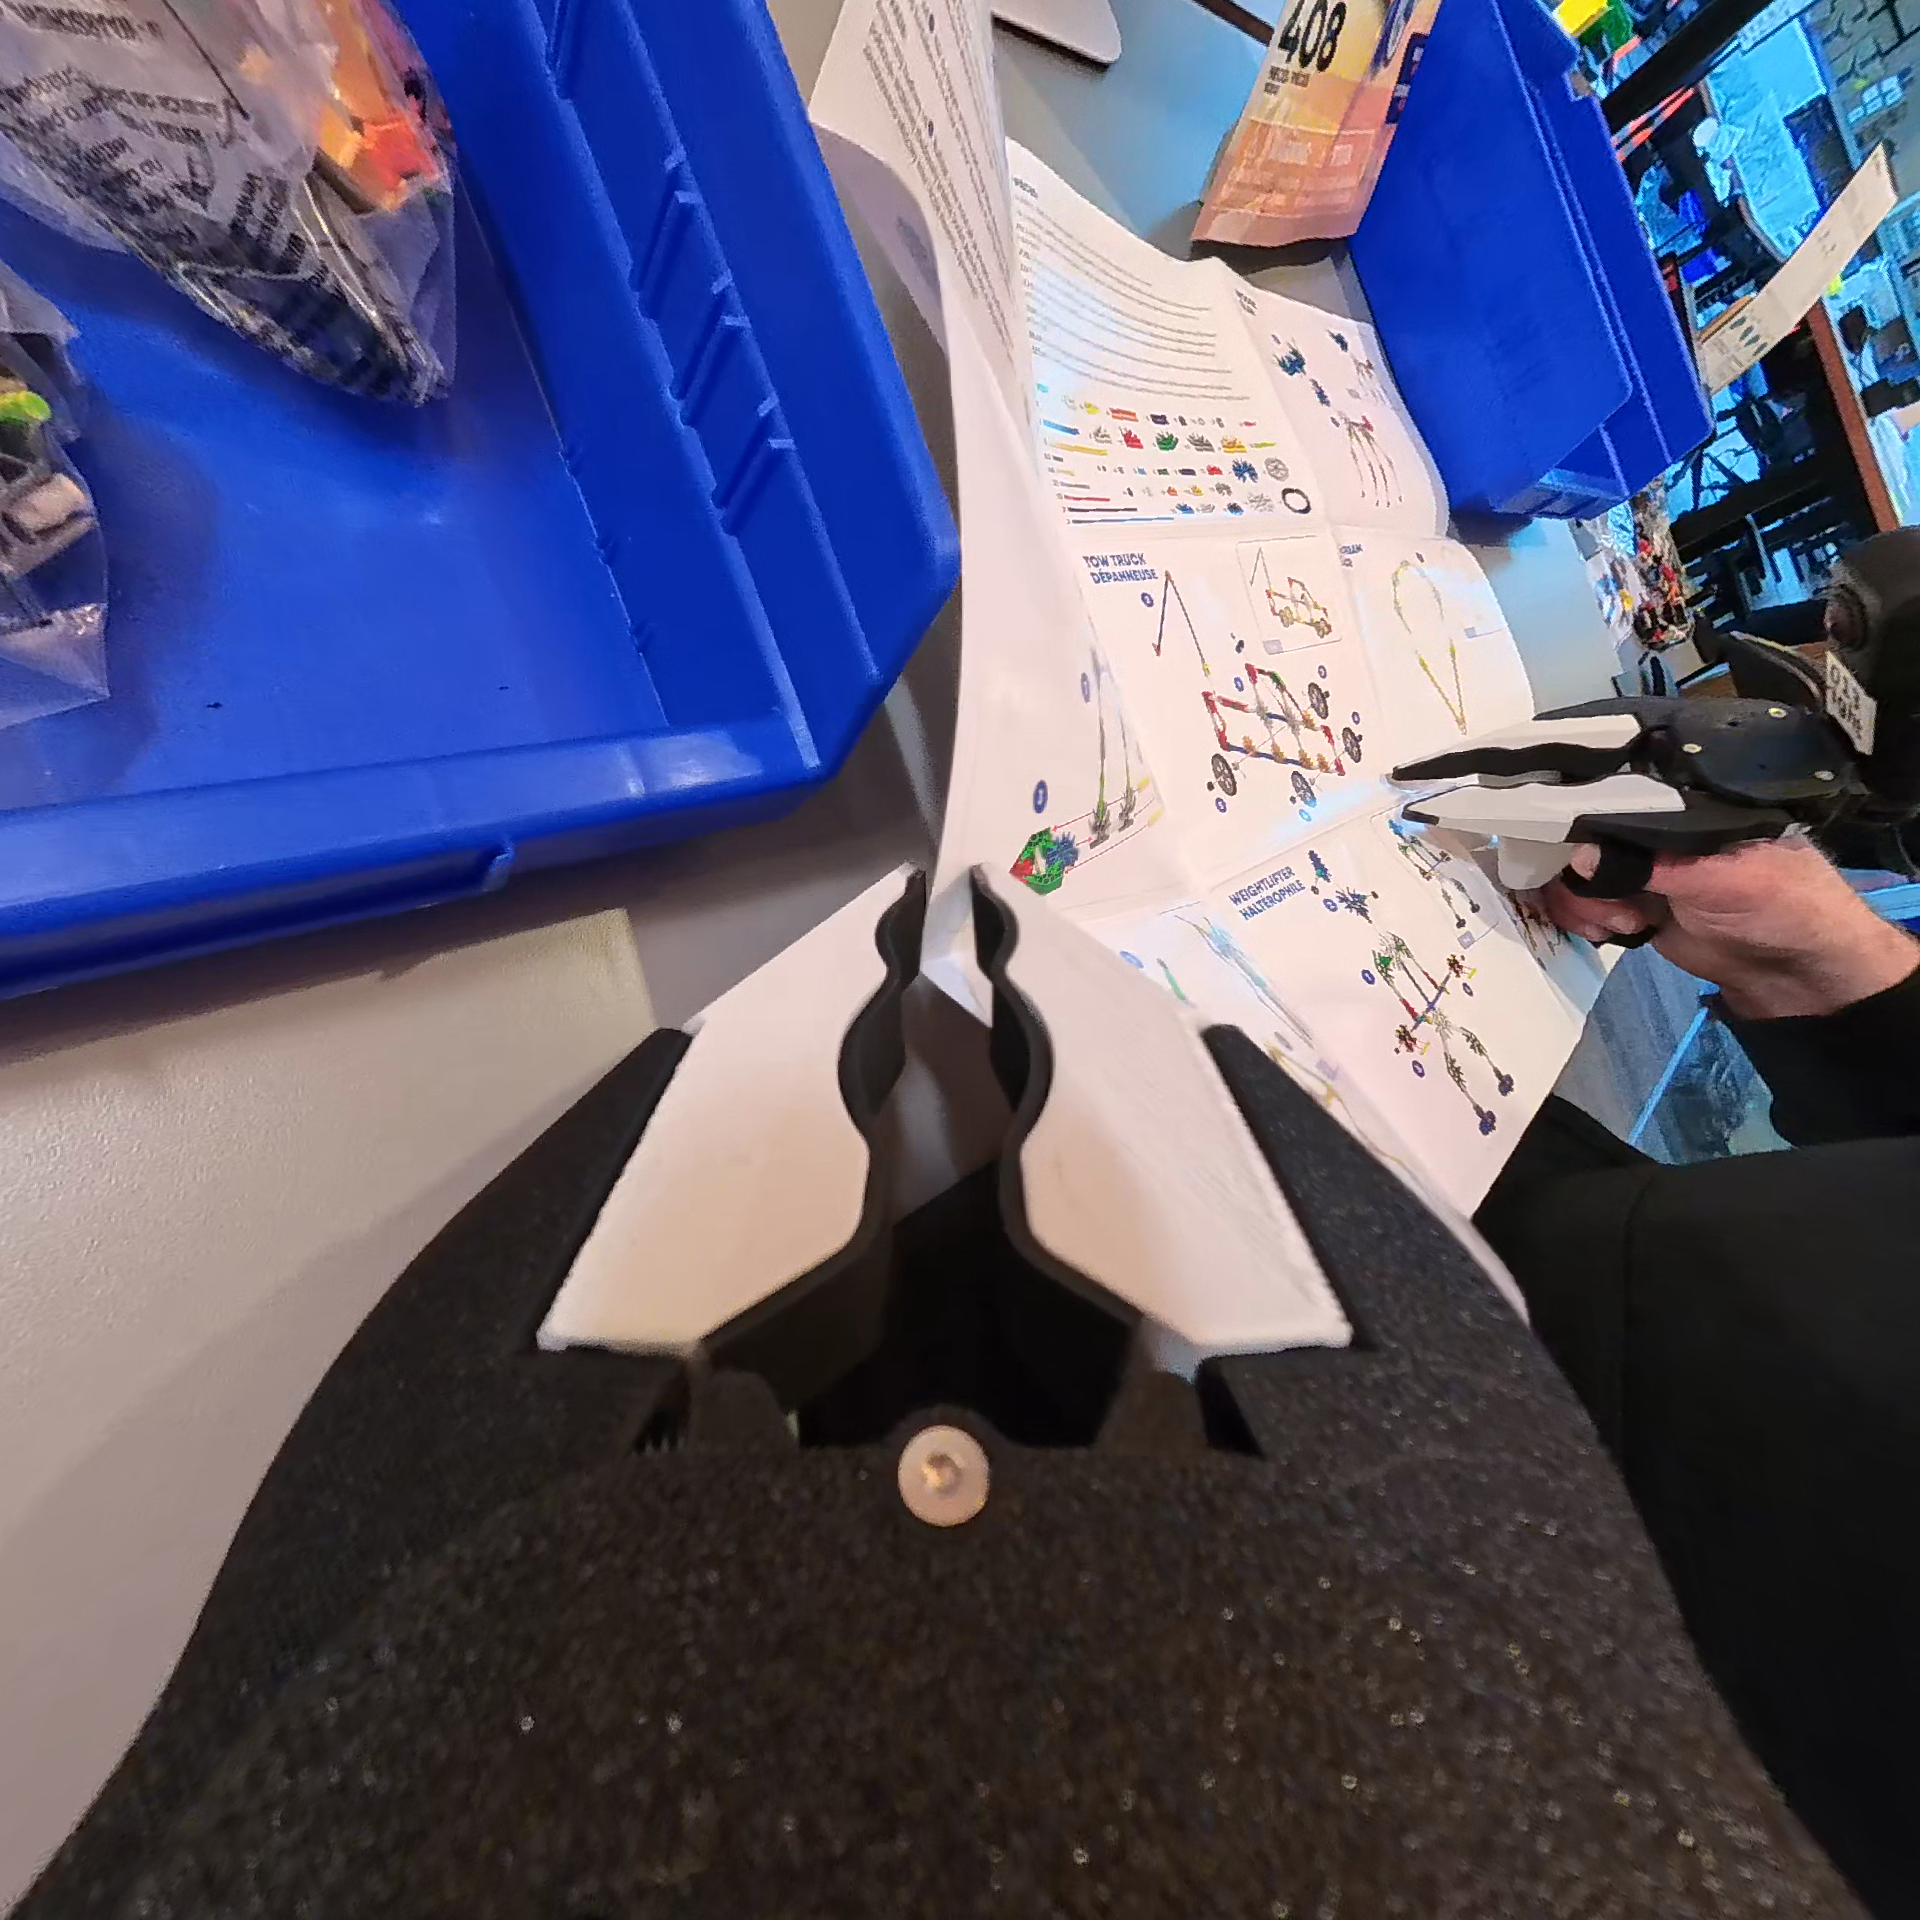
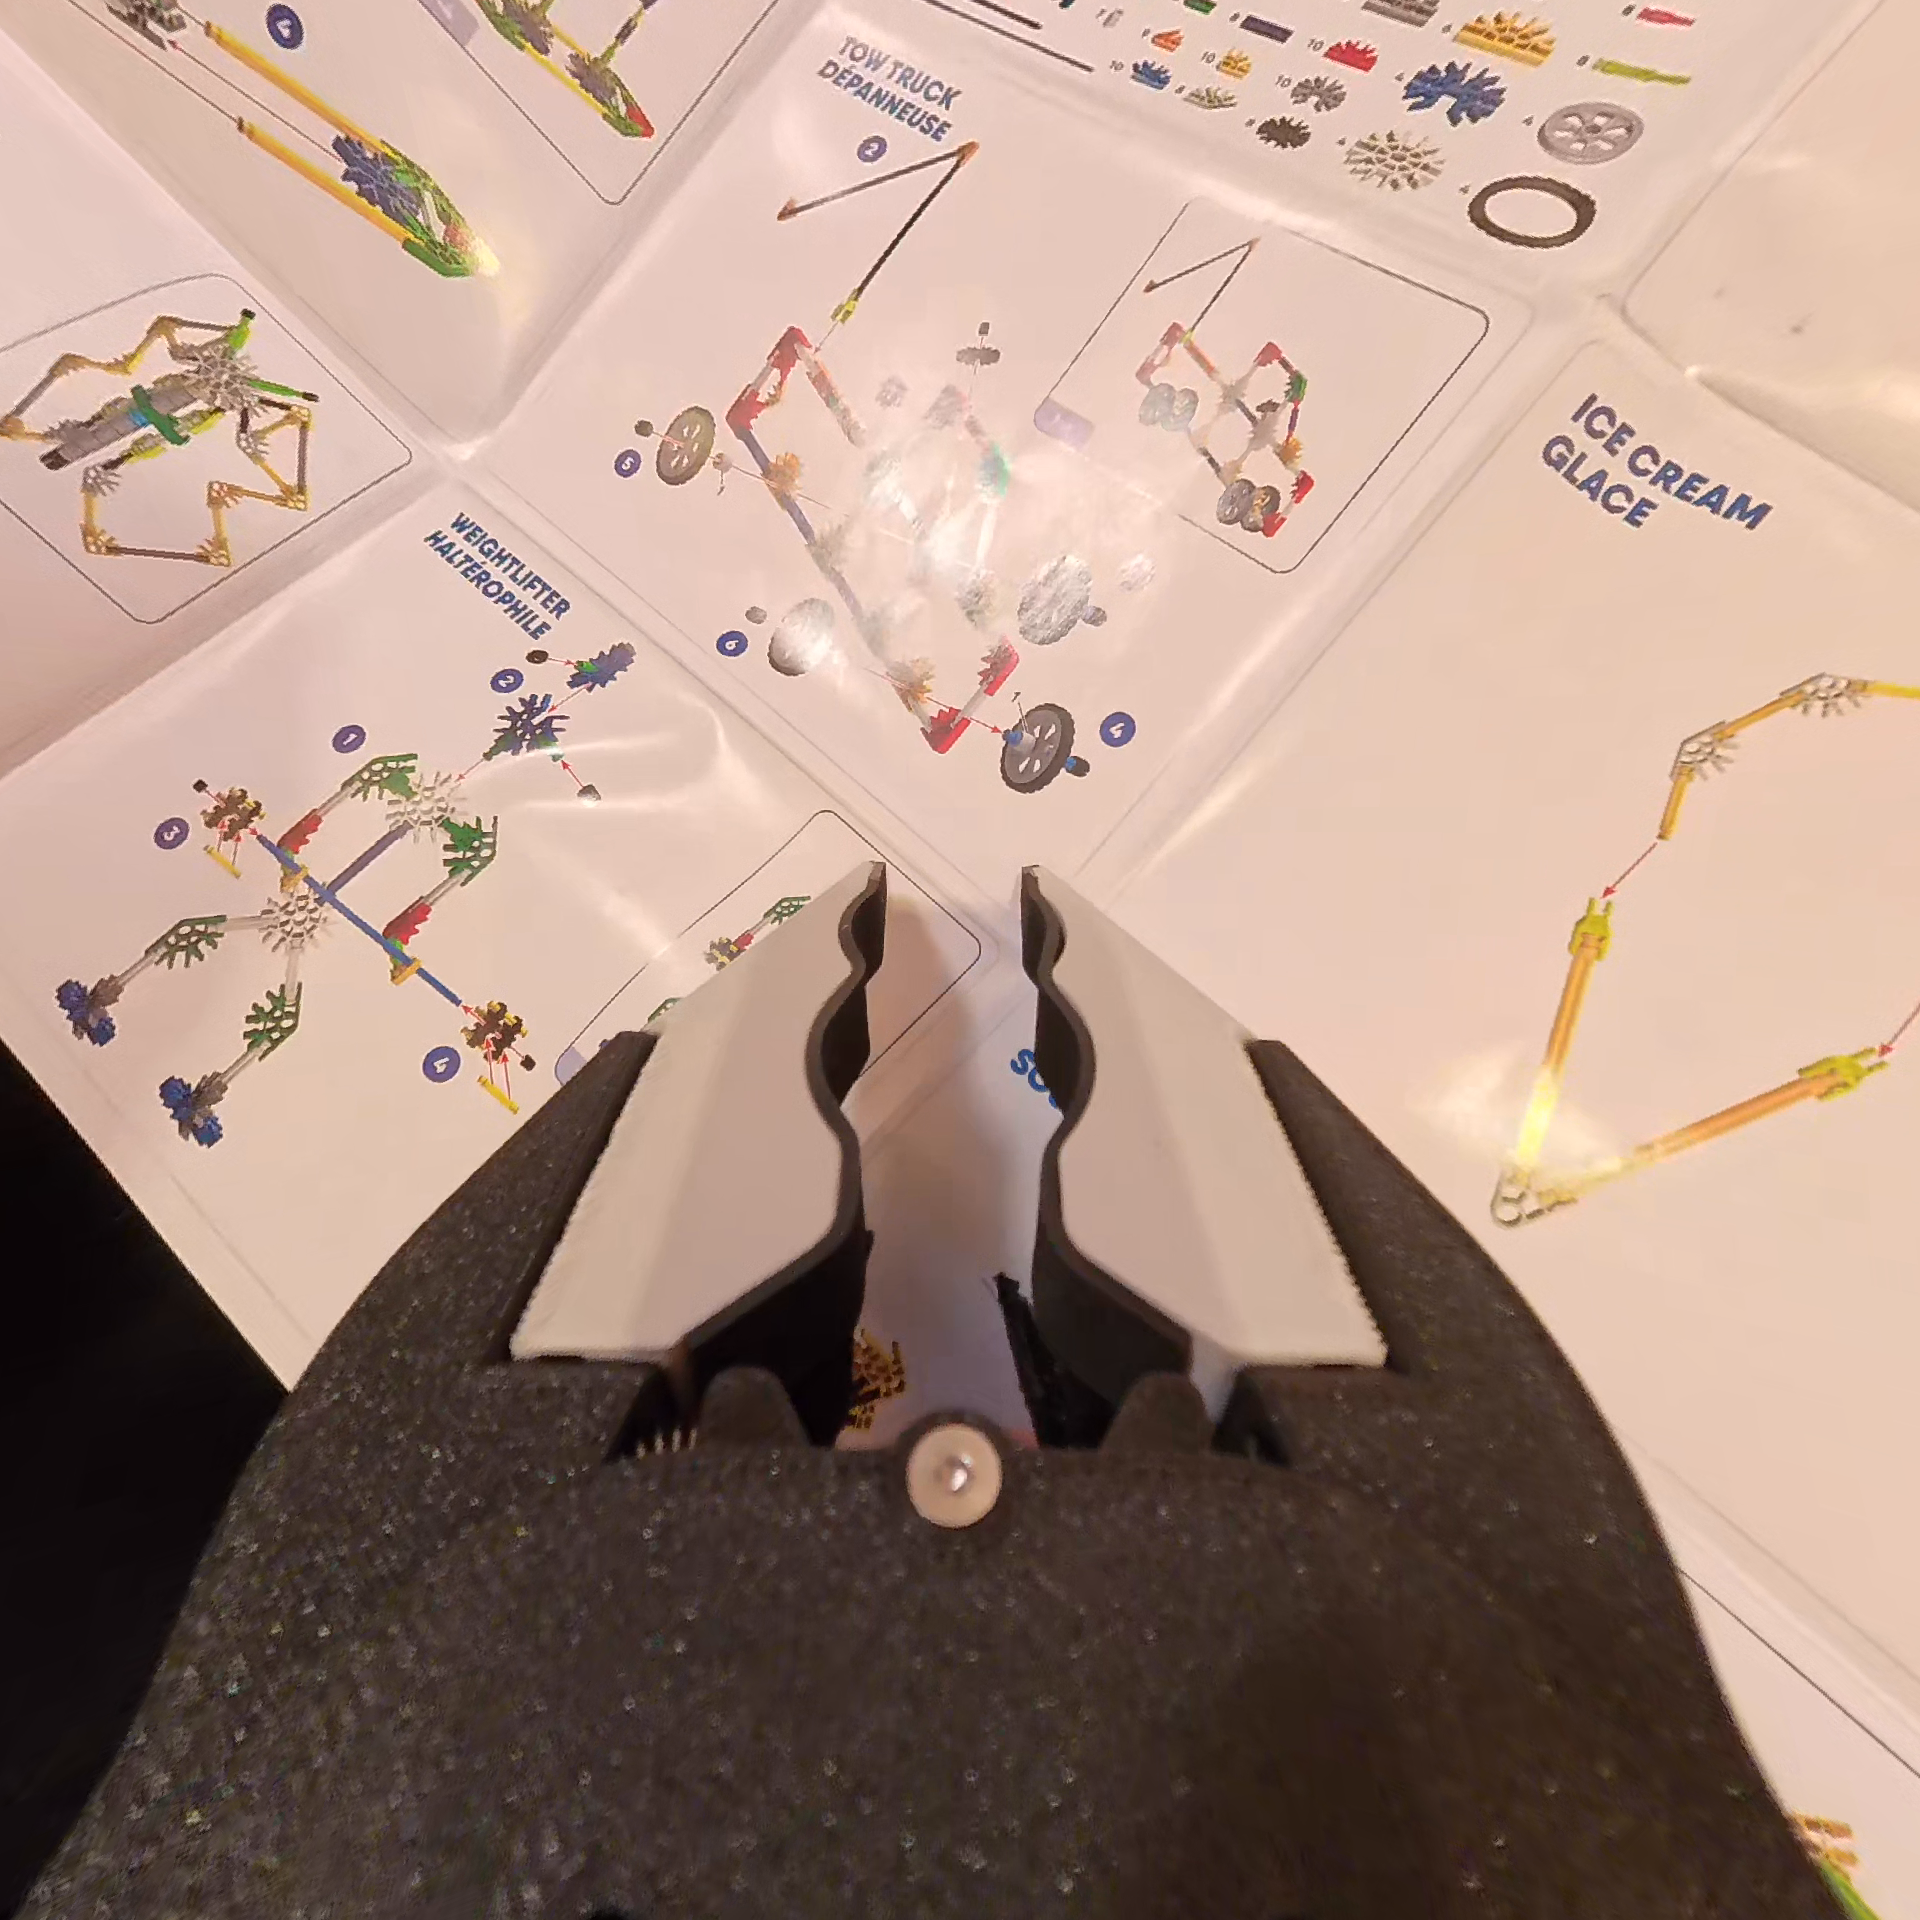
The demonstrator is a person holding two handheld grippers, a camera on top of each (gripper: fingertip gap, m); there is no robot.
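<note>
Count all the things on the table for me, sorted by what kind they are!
Blue bins: 2, near one, far one
Plastic bags in the near bin: 2, and
Instruction sheet: 1
Orange packet: 1
Grippers: 2, left gripper, right gripper
Total: 8

A large white fold-out instruction sheet printed with coloured construction-toy diagrams lies across the grey counter, its far part curling upward. At the counter's left side sits a blue plastic bin holding clear plastic bags of small coloured parts. A second blue plastic bin stands beyond the sheet, an orange printed bag just beside it.
</note>
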